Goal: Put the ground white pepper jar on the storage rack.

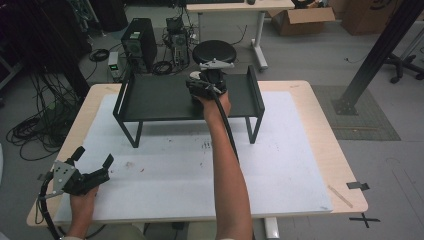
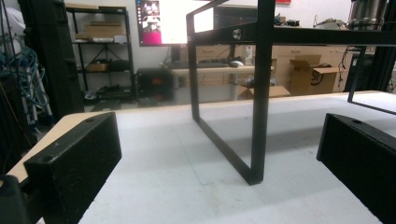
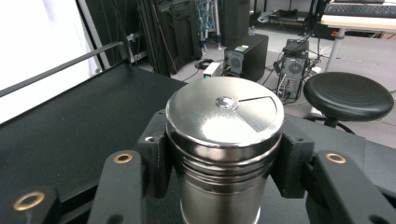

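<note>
Shiny cylindrical steel canister stands upright between the pads of the right gripper, clamped on both sides just under its flat lid with a wedge-shaped mark, above the matte black metal shelf. Near the shelf's leg, the left gripper gapes wide, holding nothing.

A light wooden table carries a pale grey mat over most of its top. On the mat stands a black metal shelf on thin legs. Strips of black tape sit at the table's right edge.
</note>
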